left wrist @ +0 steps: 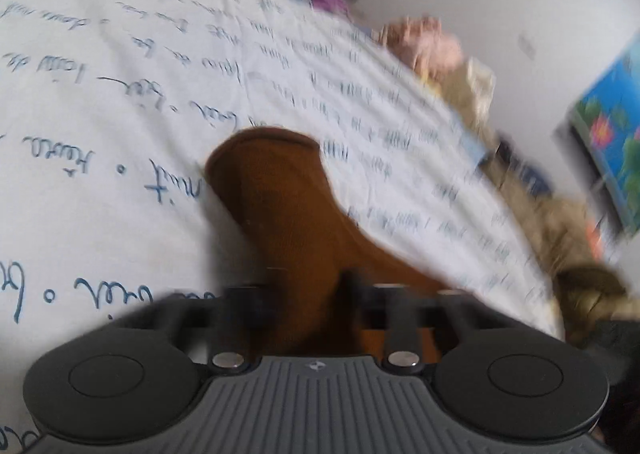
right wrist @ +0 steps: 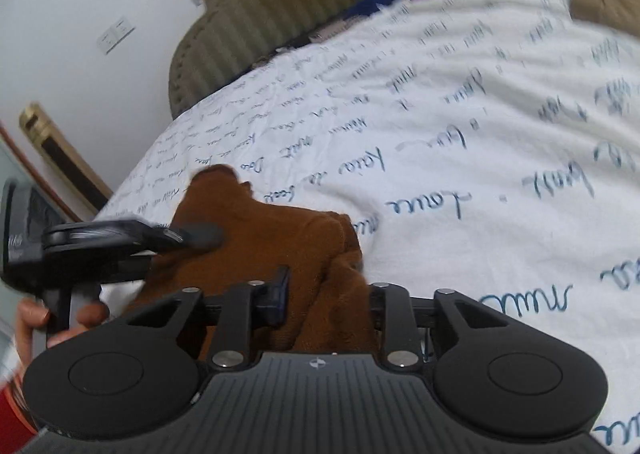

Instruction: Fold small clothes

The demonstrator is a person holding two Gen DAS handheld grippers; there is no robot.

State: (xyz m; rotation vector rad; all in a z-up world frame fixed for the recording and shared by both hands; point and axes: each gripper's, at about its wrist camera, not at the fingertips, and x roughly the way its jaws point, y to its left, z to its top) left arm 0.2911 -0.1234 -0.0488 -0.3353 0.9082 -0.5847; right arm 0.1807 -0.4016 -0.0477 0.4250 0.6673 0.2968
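A brown sock lies on a white sheet printed with blue script. The left gripper holds its near end between narrowed fingers; the cuff points to 12 o'clock. In the right view the sock is bunched. The right gripper stands half-wide around it, its right finger hidden by cloth. The left gripper enters blurred from 9 o'clock, pinching the sock.
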